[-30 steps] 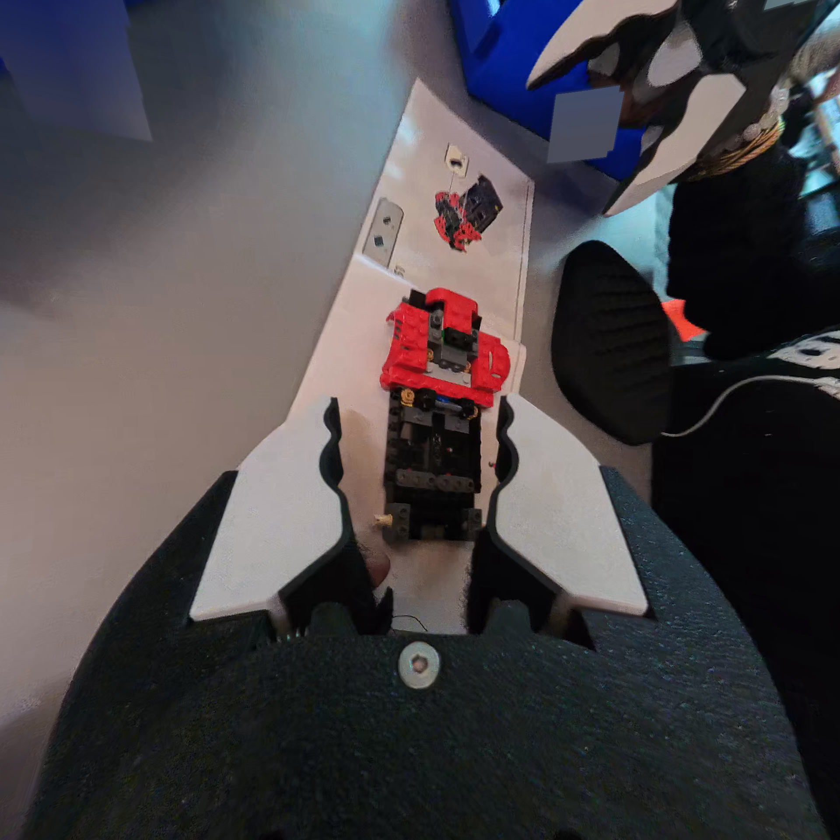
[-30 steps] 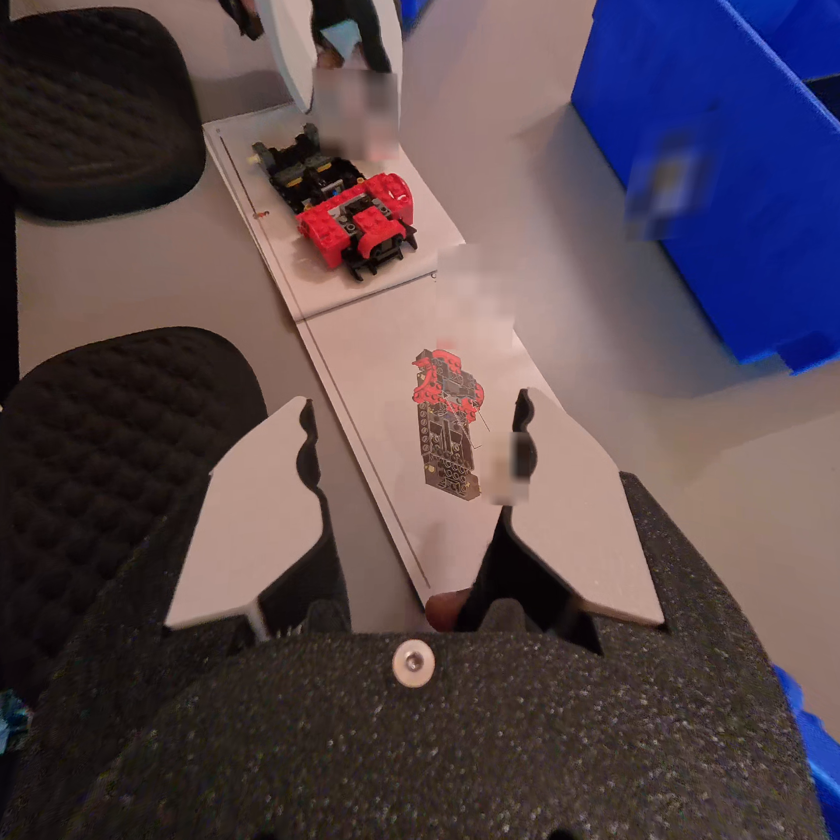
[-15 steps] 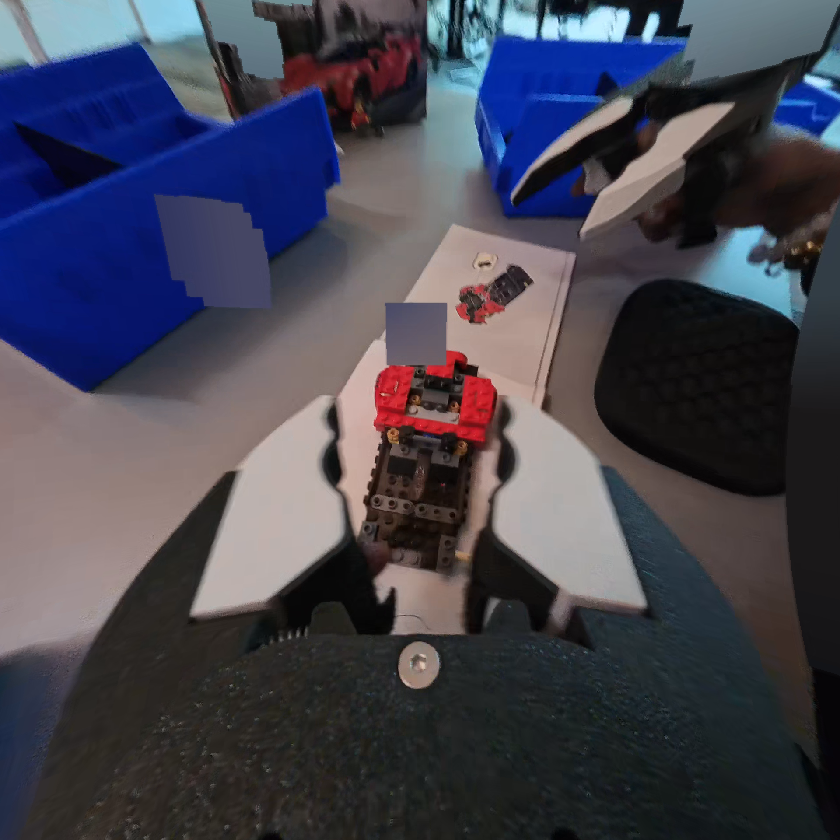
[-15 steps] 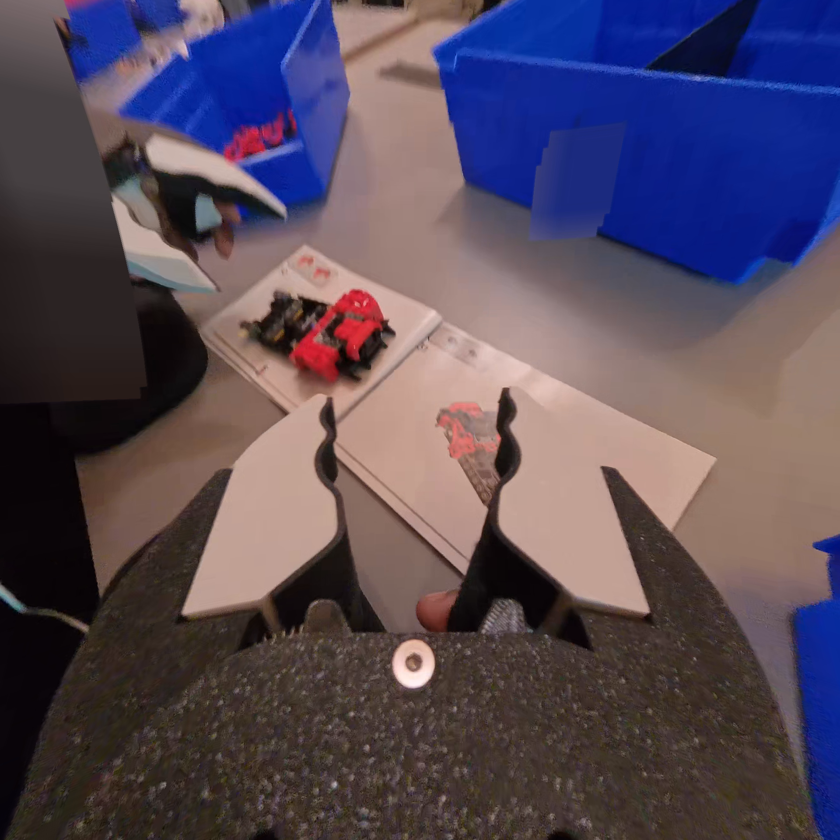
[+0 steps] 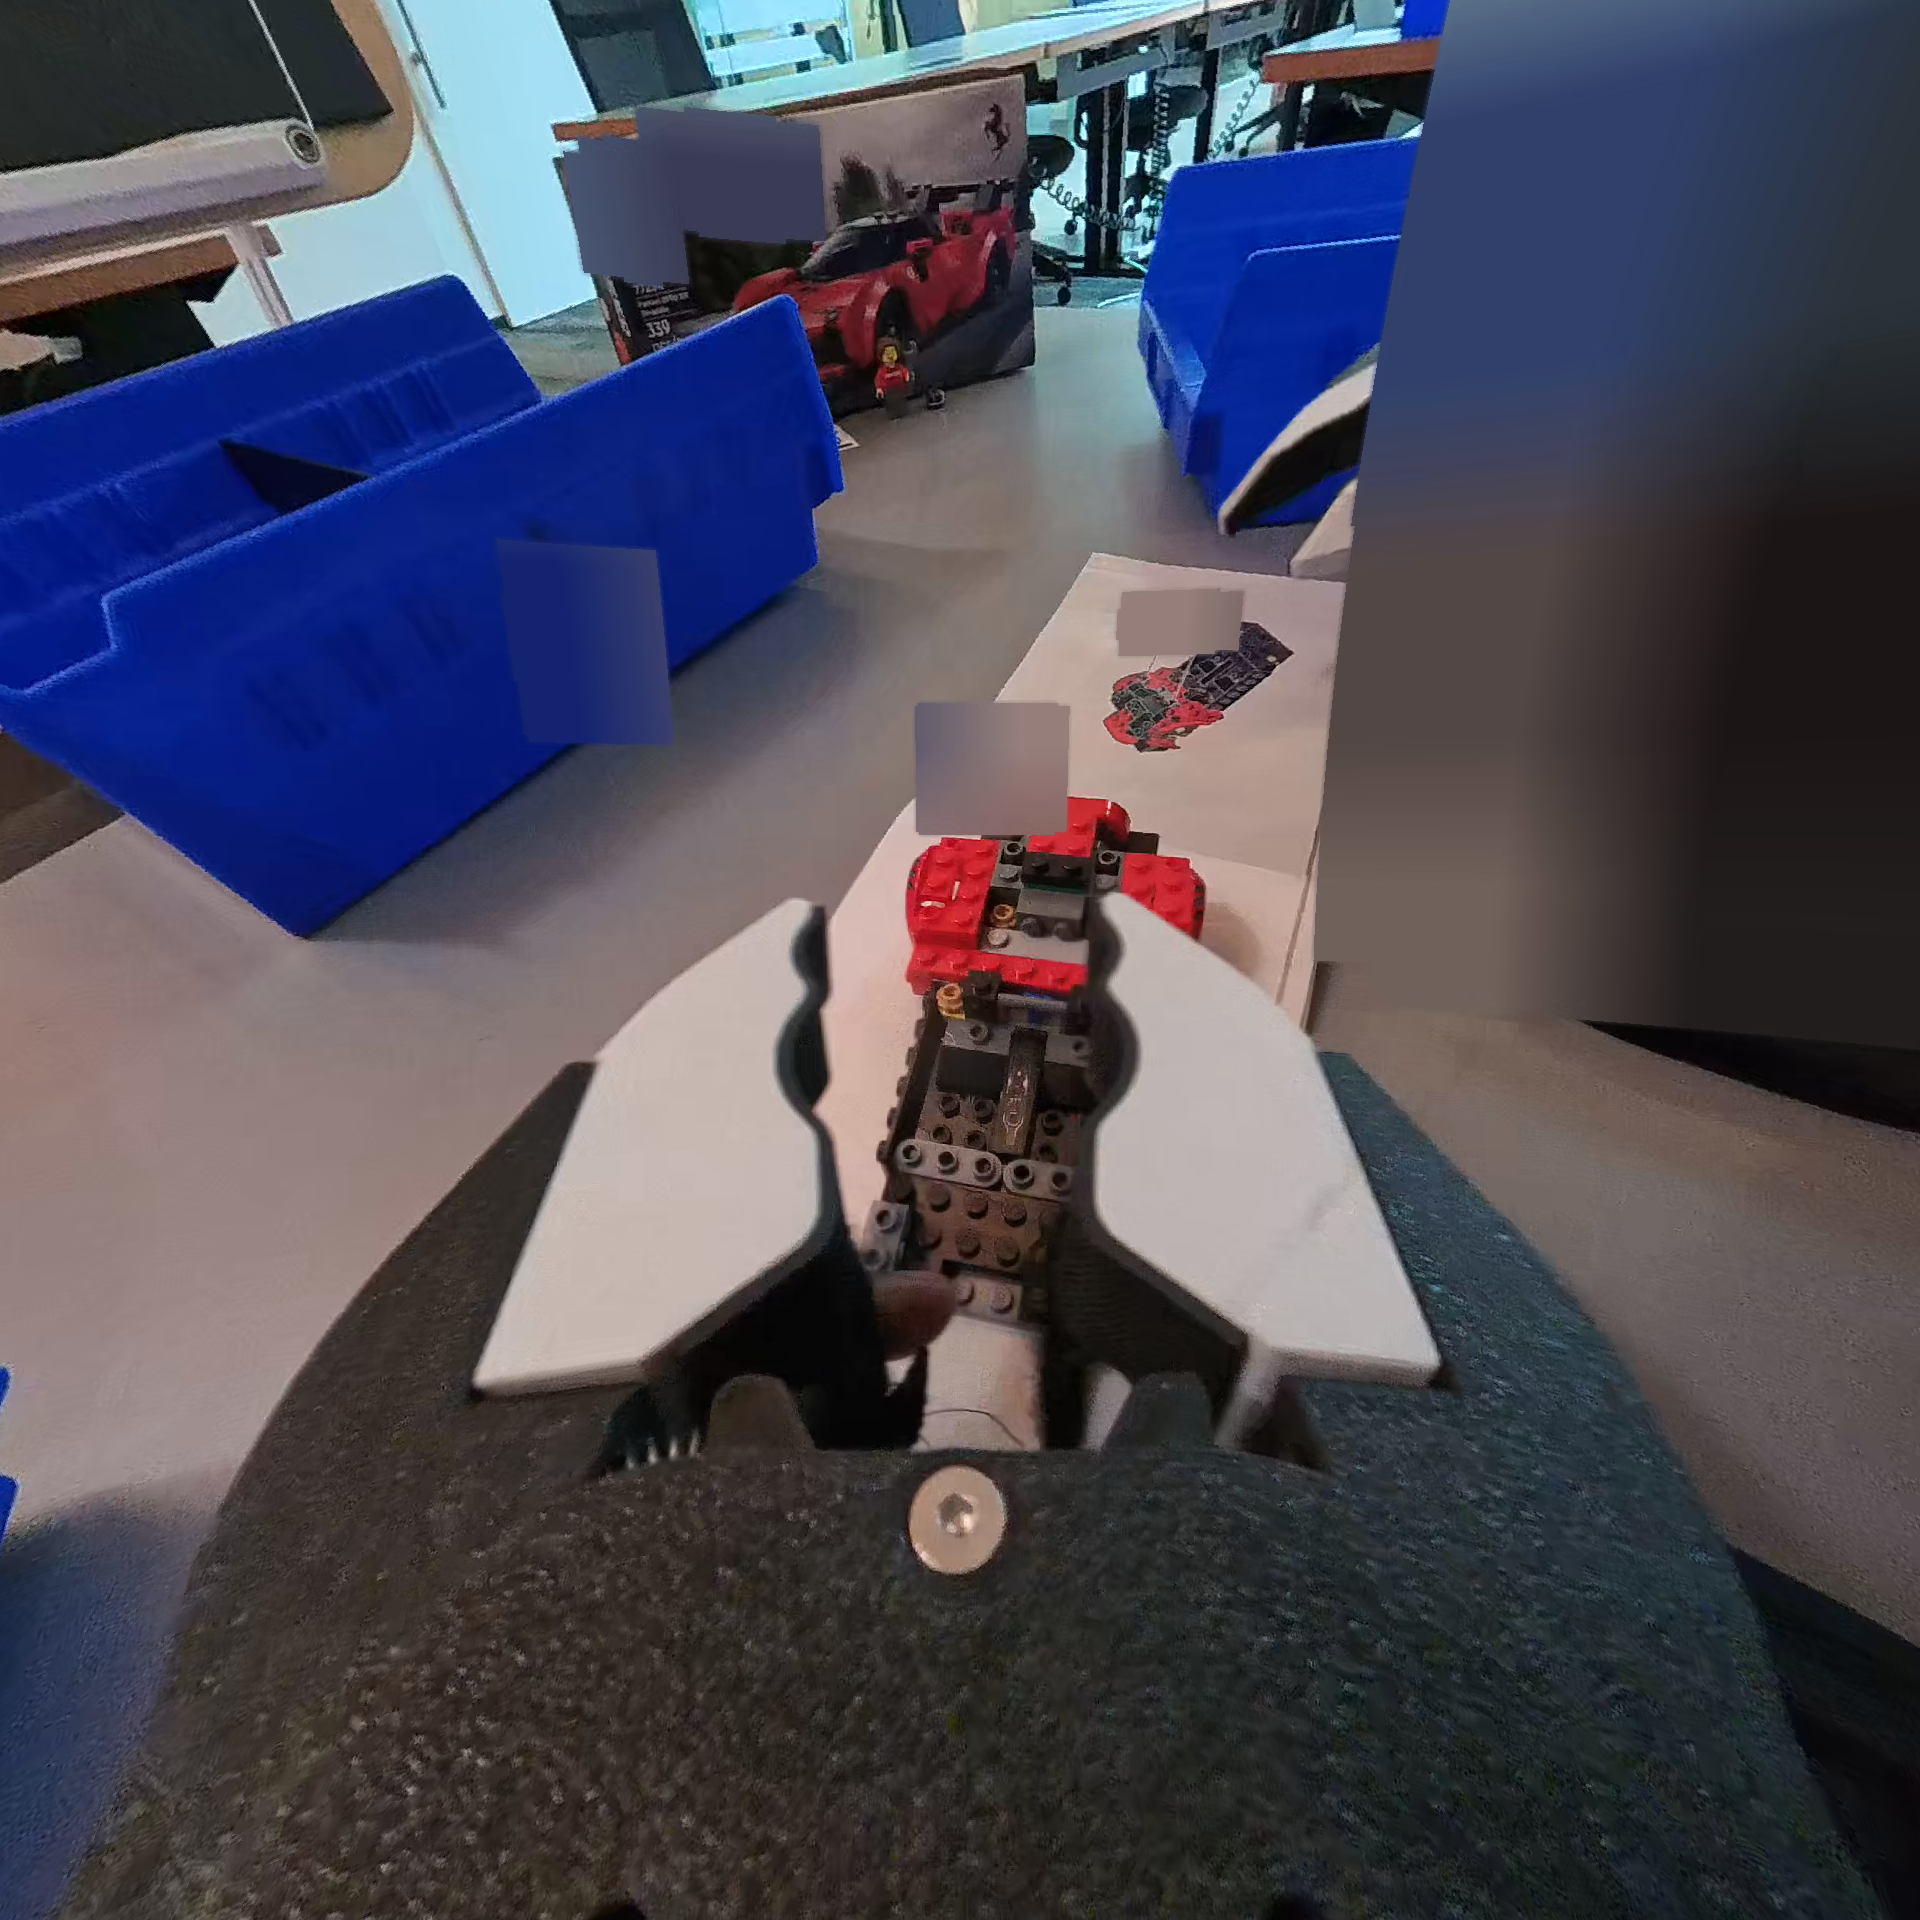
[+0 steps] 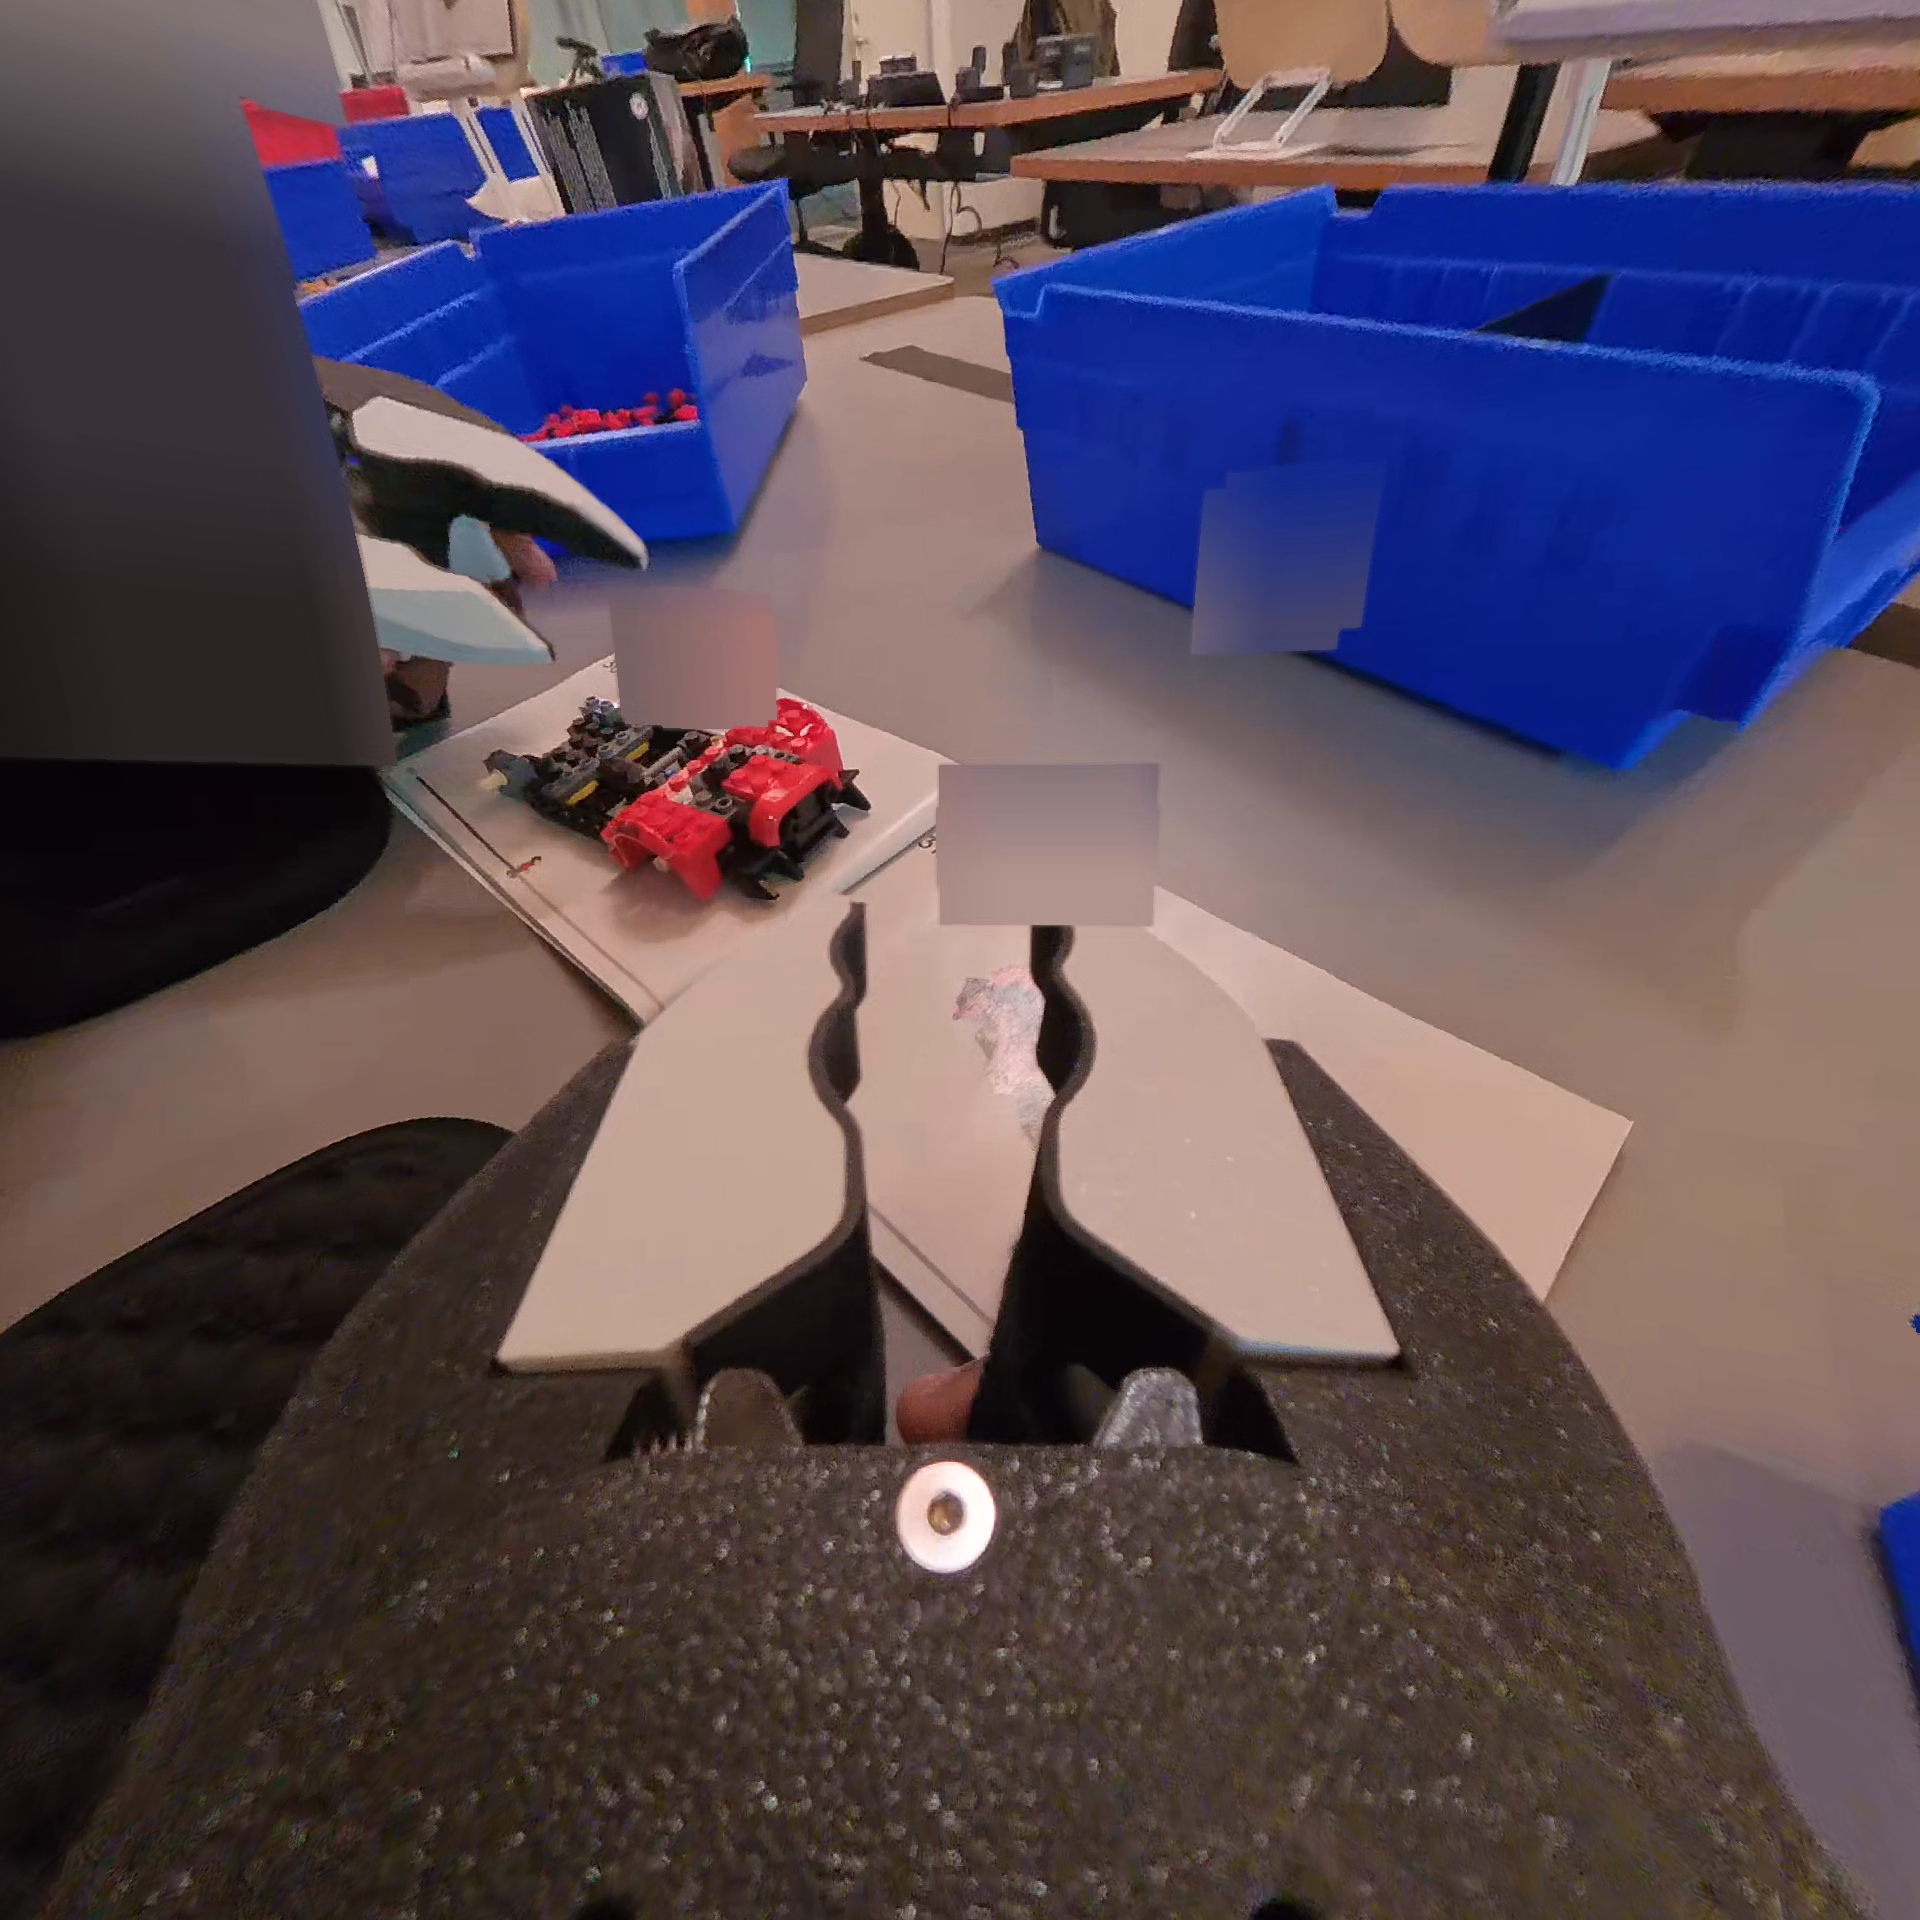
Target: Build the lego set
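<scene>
Only our left view shows the set box (image 5: 914,239), upper centre; our left gripper (image 5: 961,925) and right gripper (image 6: 945,935) both gape empty, the left around the lego car (image 5: 1023,997).

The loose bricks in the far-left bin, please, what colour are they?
Red bricks, best seen in the right wrist view.
</scene>
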`<state>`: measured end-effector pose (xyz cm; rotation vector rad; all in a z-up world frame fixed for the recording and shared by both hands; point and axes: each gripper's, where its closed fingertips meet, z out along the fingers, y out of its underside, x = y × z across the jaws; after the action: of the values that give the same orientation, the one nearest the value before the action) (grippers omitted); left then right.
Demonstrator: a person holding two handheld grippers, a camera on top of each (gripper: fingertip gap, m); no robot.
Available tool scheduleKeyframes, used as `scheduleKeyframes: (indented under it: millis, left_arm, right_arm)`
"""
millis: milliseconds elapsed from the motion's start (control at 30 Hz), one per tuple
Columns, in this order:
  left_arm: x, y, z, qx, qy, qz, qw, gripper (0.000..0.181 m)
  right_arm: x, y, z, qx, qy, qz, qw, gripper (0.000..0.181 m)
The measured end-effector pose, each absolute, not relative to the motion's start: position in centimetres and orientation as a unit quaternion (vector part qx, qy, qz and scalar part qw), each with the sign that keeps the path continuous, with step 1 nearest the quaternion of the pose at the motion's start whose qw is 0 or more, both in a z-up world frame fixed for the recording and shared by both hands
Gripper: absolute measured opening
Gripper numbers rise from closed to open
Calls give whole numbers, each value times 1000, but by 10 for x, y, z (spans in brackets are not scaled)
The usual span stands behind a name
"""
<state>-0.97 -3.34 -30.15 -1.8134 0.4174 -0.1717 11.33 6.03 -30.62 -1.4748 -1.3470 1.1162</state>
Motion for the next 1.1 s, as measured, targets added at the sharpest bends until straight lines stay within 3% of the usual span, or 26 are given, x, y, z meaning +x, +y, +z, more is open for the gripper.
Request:
scheduleKeyframes:
  millis: [67, 100, 133, 167, 200, 433, 500, 667, 767, 900, 1000, 1100]
  left_arm:
    - [-11, -32, -303, -784, 174, -74, 591, 63]
    - [-11, -32, -304, -785, 173, -74, 590, 63]
    - [-10, -33, -303, -783, 177, -76, 591, 46]
    - [-8, -35, -301, -777, 186, -82, 595, 12]
    - [-5, -37, -299, -770, 193, -87, 602, 0]
    - [-15, -35, -297, -772, 165, -84, 609, 5]
    - [-15, -35, -296, -768, 166, -84, 613, 10]
    - [-17, -35, -293, -764, 156, -91, 620, 15]
    - [-16, -37, -293, -761, 159, -108, 619, 0]
    - [-12, -37, -295, -764, 169, -117, 612, 0]
    - [-14, -36, -296, -768, 163, -112, 609, 2]
    - [-16, -35, -295, -768, 155, -114, 610, 10]
  right_arm:
    - [113, 54, -306, -570, -553, 451, 406, 0]
    - [113, 54, -306, -565, -558, 446, 412, 0]
    - [113, 54, -307, -566, -561, 438, 415, 0]
    - [113, 54, -309, -567, -565, 431, 415, 0]
    - [112, 54, -310, -568, -569, 425, 415, 1]
    - [125, 90, -306, -628, -489, 380, 472, 19]
    - [131, 96, -301, -633, -460, 396, 481, 1]
    - [133, 94, -295, -618, -454, 417, 488, 3]
    - [130, 90, -298, -618, -470, 414, 476, 11]
    - [126, 88, -302, -619, -484, 409, 465, 17]
    - [126, 84, -301, -609, -492, 417, 462, 0]
    - [126, 81, -297, -592, -498, 419, 475, 0]
